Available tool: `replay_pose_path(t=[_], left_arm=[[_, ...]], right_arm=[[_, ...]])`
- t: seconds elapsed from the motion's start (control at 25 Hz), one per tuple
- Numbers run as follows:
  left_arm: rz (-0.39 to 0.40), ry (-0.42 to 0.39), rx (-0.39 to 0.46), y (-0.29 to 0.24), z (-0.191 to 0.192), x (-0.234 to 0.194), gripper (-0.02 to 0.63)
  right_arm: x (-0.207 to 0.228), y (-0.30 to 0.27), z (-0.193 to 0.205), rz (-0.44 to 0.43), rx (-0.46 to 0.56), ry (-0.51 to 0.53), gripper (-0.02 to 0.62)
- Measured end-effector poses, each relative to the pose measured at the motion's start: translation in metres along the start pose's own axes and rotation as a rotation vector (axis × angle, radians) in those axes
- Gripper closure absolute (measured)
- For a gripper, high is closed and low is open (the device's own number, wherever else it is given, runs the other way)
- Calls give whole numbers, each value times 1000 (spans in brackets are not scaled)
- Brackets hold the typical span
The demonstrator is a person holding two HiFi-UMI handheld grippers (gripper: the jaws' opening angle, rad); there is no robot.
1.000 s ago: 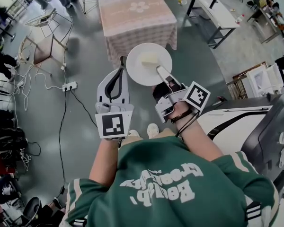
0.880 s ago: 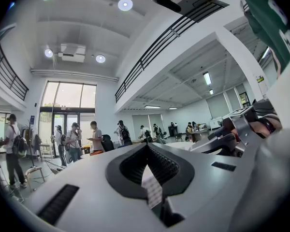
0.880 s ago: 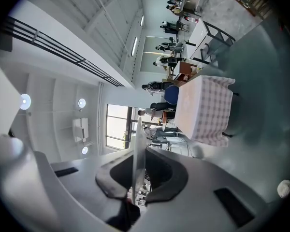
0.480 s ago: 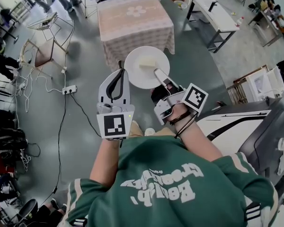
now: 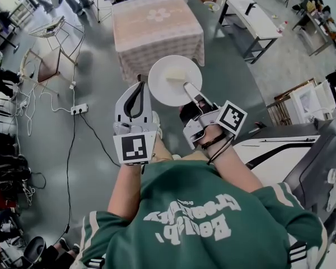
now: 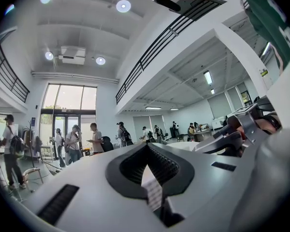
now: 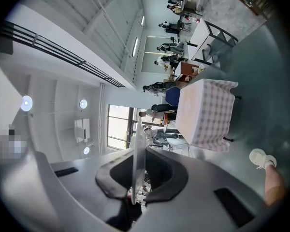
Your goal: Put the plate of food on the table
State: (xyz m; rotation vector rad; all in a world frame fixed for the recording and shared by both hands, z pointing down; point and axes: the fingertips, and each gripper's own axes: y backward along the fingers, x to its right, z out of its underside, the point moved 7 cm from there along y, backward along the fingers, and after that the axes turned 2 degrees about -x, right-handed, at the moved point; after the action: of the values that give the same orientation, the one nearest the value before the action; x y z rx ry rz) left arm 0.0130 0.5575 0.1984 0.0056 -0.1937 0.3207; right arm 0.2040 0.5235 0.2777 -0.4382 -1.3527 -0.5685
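The stiff, fragile plate [image 5: 163,84] is clamped only at its 5 o'clock rim by the right gripper [image 5: 188,87], so tipping is judged likely; the left gripper [image 5: 139,85] is closed, empty.

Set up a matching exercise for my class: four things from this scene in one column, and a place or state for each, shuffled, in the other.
Things
1. plate
2. table
3. left hand-held gripper
4. food

Places and states
A. covered with a checked cloth
B. shut, holding nothing
C. lying on the plate
D. clamped at its rim by the right hand-held gripper

Pairs: 1-D, 2-A, 3-B, 4-C
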Motion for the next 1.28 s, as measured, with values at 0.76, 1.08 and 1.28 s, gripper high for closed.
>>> replay_pose_path(t=[0.76, 1.08, 1.28], left_arm=[[73, 25, 9, -139, 13, -79, 597], [113, 17, -4, -209, 17, -122, 597], [128, 28, -16, -245, 22, -145, 597]], right_arm=[[26, -124, -65, 24, 81, -18, 563], [32, -195, -90, 35, 103, -29, 561], [39, -234, -102, 37, 113, -39, 561]])
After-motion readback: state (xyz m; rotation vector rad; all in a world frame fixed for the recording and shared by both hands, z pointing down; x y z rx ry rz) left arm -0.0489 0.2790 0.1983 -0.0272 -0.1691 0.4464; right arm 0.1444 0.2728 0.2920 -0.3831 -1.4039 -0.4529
